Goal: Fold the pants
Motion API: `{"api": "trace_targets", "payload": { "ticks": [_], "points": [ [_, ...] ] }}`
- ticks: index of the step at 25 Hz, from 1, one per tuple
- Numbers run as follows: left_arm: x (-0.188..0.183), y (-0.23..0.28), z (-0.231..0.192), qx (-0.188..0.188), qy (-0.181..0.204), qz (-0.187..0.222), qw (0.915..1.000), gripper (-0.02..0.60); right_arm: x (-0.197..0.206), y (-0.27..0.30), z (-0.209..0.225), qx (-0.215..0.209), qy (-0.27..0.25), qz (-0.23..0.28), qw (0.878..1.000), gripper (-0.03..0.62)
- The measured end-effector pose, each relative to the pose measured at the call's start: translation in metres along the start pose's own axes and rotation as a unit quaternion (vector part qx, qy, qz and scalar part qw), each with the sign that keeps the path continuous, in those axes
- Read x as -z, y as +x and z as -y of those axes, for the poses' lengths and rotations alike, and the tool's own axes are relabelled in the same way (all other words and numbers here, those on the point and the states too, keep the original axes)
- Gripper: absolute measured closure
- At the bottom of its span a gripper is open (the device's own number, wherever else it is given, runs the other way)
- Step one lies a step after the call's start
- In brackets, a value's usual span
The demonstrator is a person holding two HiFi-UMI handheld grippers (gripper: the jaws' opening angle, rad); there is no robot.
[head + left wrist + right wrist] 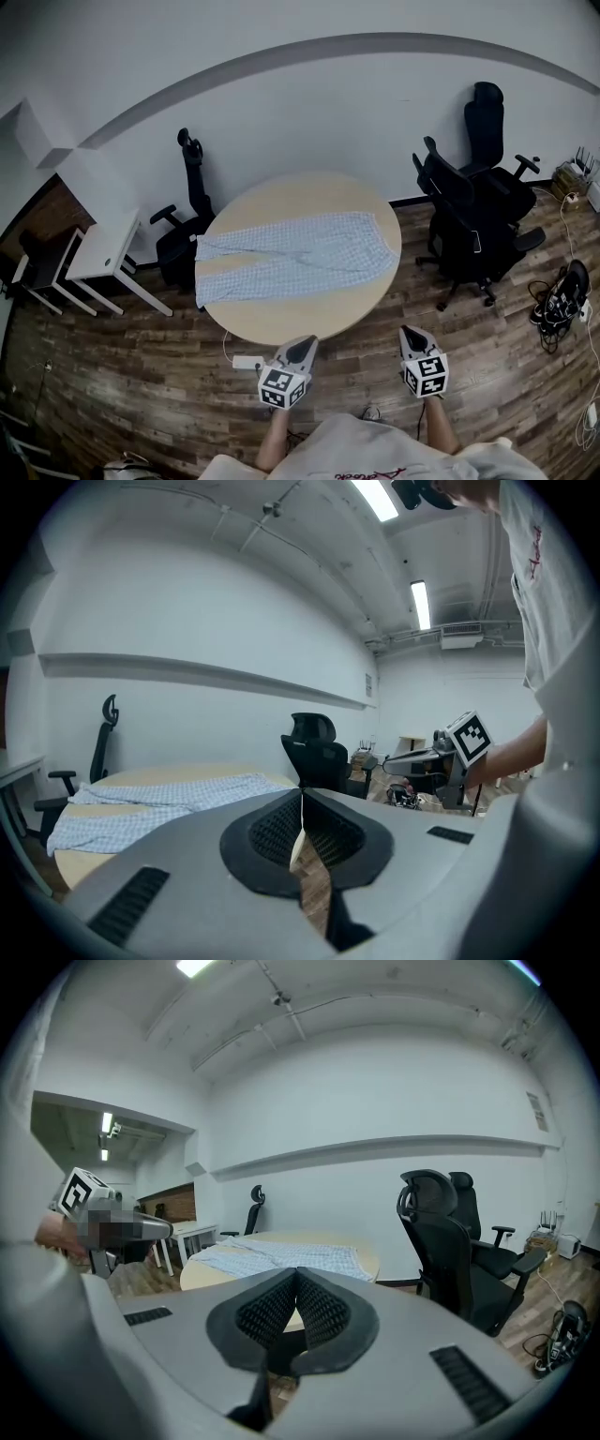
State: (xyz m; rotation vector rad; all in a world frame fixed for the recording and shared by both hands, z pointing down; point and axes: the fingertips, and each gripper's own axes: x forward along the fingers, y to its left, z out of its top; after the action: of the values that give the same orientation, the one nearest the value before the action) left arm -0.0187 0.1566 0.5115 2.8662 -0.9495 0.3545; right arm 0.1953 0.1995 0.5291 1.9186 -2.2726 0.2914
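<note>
The round table (pixel 302 317) carries the pants (pixel 295 253) spread flat at full length with 0 folds made, so the whole job remains, while the left gripper (pixel 302 347) and right gripper (pixel 412 336) hover short of its near edge, jaws pressed together, empty.

No word or number can be read. The left gripper (pixel 302 345) and right gripper (pixel 410 333), both near, carry only black-and-white square markers (pixel 283 386). Red print on the person's shirt (pixel 347 450) is too small to read.
</note>
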Motion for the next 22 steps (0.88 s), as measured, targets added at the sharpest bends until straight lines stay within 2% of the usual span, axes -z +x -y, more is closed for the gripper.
{"api": "trace_targets", "payload": {
  "ticks": [4,11,22],
  "points": [
    [-0.002,0.023,0.004,-0.007,0.002,-0.011,0.9999,0.548,0.006,0.013,0.024,-0.010,0.005,-0.007,1.000,0.565],
    [-0.005,0.052,-0.002,-0.008,0.001,-0.025,0.9997,0.548,0.016,0.030,0.043,-0.016,0.021,-0.019,0.999,0.565],
    [-0.008,0.122,-0.034,0.039,-0.002,-0.034,0.9987,0.548,0.022,0.065,0.076,0.022,0.031,-0.041,0.998,0.565]
  ]
}}
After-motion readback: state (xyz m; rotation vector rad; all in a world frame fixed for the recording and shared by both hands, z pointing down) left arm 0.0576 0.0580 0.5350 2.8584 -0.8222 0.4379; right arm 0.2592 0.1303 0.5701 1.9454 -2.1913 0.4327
